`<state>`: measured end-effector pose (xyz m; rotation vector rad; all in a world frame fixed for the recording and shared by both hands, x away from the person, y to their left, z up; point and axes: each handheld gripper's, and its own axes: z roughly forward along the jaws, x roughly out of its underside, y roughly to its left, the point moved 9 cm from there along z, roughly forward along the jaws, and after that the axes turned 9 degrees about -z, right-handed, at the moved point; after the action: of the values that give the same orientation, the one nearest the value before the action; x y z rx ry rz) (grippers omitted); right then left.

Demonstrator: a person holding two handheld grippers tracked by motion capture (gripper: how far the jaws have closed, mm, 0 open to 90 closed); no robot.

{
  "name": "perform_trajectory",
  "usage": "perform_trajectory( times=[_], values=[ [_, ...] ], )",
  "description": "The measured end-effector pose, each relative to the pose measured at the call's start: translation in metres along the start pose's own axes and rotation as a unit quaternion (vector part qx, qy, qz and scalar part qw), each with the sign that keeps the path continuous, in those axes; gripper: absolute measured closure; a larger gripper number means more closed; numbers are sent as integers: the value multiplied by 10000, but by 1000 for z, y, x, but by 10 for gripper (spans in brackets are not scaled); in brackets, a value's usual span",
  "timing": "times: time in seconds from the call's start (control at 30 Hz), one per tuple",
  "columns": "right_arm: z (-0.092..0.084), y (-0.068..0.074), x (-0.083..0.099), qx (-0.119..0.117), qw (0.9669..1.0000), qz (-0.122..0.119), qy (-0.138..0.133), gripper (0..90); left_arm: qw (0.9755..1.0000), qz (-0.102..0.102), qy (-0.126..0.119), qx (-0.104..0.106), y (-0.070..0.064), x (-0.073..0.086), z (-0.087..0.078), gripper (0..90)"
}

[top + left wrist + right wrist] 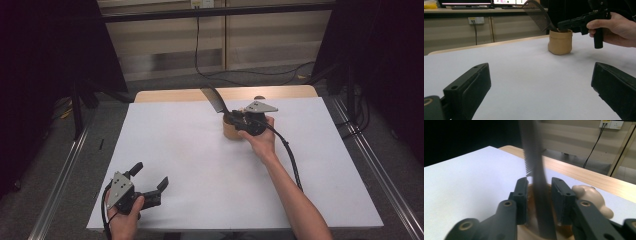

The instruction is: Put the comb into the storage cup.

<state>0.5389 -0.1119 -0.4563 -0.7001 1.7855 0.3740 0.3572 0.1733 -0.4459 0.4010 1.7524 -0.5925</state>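
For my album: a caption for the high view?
A hand-held gripper sets a black comb into a tan cup.

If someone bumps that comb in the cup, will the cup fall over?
Probably it could tip: the comb leans far out over the small tan cup. The cup looks soft and light, though its squat, wide base may help it stay.

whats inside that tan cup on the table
A black comb stands in the tan cup, its lower end inside and its toothed part leaning out over the rim. The cup wall hides the bottom and anything else inside.
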Motion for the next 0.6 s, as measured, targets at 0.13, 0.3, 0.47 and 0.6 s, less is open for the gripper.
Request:
perform_trajectory(
  times=[0.13, 0.3, 0.47, 0.6],
  values=[
    [-3, 2, -3, -29, 10000, 41, -49, 590, 10000, -9, 12, 11, 0, 0, 1, 27],
    [-7, 4, -10, 8, 9999, 46, -149, 531, 10000, 3, 13, -2, 0, 0, 1, 27],
    [-12, 4, -13, 29, 9997, 118, -214, 435, 10000, -46, -37, 25, -2, 0, 4, 27],
    [-15, 6, -15, 0, 9996, 124, -265, 381, 10000, -27, -32, -11, -2, -1, 5, 27]
  ],
)
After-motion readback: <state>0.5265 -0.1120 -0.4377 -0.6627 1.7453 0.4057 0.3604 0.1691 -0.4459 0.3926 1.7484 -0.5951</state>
